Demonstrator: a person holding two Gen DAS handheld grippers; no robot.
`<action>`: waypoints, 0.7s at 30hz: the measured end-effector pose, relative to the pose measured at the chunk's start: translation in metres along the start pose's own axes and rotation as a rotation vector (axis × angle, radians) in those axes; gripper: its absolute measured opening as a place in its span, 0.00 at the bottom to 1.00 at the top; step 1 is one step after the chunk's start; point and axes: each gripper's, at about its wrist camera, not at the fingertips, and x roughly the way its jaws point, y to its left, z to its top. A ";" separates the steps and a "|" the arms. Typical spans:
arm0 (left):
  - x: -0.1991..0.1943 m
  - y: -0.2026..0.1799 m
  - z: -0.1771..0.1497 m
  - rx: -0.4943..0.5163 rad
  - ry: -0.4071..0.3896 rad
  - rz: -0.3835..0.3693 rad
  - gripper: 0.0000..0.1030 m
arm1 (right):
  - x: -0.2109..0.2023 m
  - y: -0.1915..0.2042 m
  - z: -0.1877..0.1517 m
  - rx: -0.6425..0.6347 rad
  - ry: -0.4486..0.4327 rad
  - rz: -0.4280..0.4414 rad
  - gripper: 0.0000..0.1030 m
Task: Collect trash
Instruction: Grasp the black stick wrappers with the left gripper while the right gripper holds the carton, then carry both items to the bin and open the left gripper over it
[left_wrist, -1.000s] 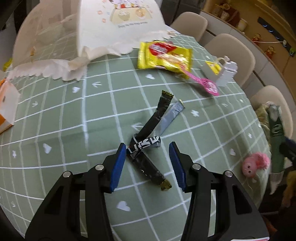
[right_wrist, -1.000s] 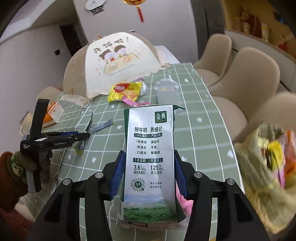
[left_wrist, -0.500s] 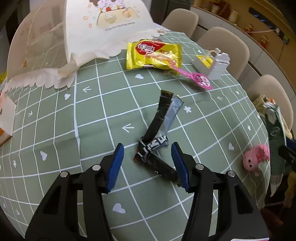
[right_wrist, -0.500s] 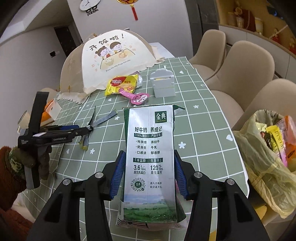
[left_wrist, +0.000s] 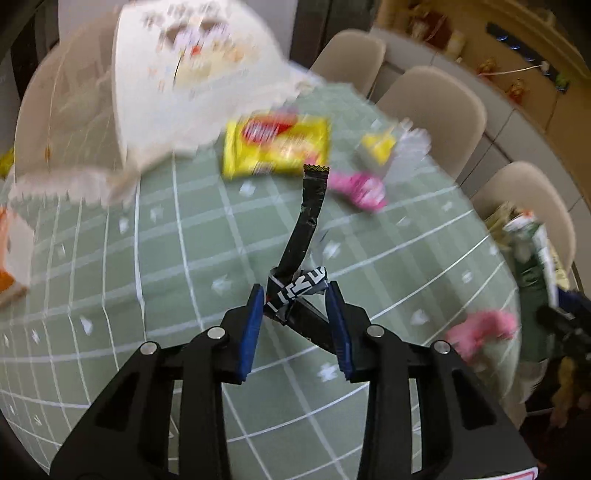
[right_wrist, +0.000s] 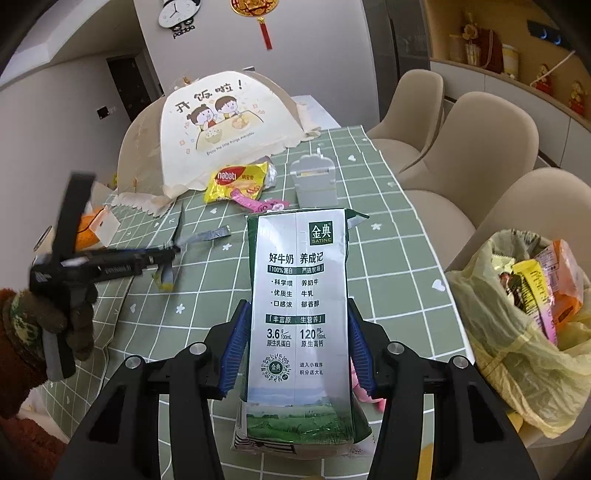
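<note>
Wrapper between closing hand-held gripper jaws

Left claw jaws closing; right claw clamped

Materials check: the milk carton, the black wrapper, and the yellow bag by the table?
Milk carton: looks like coated paperboard, glossy print, creased flat panels, torn top. Black wrapper: probably foil-lined plastic film, crinkled, serrated end, silver underside. Yellow bag: thin translucent plastic, since contents show through its wrinkled folds.

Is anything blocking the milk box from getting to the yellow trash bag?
No. The milk carton in the right gripper has only open air and a table corner before the yellow trash bag, whose mouth is open.
</note>
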 end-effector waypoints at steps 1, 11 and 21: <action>-0.010 -0.006 0.004 0.016 -0.030 -0.001 0.32 | -0.002 -0.001 0.000 0.004 -0.004 -0.001 0.46; -0.052 -0.047 0.019 0.070 -0.127 -0.077 0.32 | -0.025 -0.012 -0.008 0.047 -0.044 -0.021 0.46; -0.085 -0.090 0.032 0.056 -0.203 -0.151 0.32 | -0.070 -0.026 -0.002 0.002 -0.145 -0.075 0.46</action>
